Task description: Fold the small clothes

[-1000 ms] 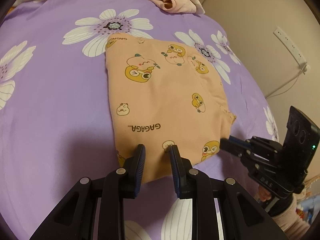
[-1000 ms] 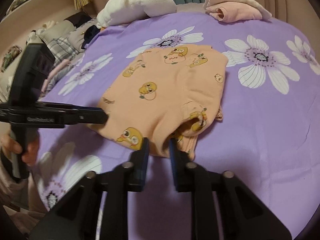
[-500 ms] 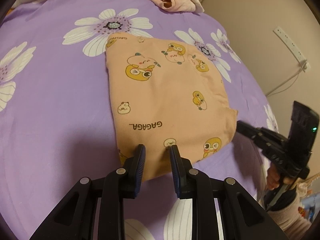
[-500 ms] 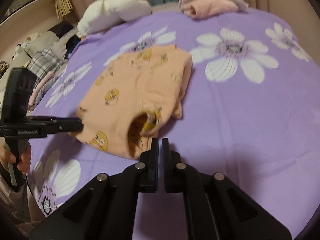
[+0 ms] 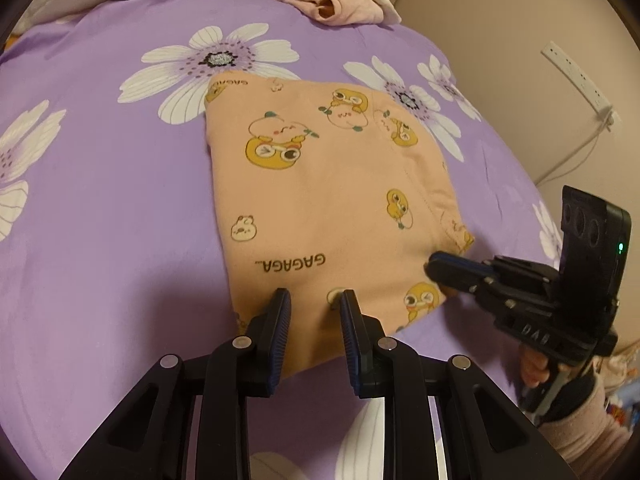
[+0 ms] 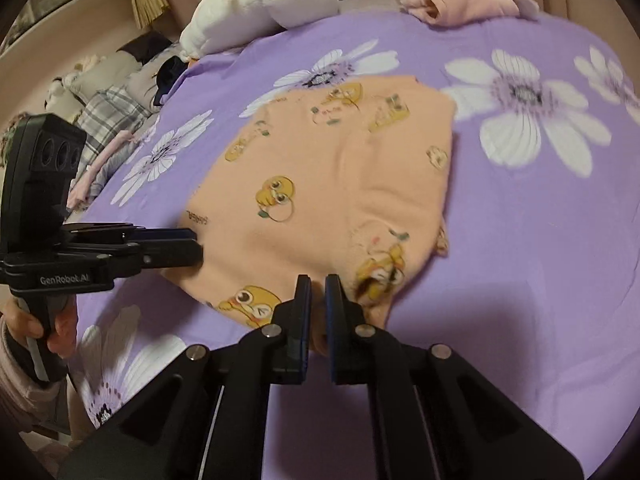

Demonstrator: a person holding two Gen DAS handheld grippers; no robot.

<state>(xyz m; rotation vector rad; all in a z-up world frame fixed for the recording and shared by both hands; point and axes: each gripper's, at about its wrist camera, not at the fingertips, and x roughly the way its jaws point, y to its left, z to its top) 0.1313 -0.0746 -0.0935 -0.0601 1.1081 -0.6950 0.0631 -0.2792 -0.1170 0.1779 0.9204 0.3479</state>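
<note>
While the peach garment (image 5: 328,204) lay flat on the purple bedspread (image 5: 100,208), my left gripper (image 5: 314,304) gripped its near hem; my right gripper (image 6: 318,286) pinched its corner, jaws clenched.

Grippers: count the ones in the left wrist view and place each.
2. The left gripper is at bottom centre, straddling the garment's near edge. The right gripper reaches in from the right, at its corner.
</note>
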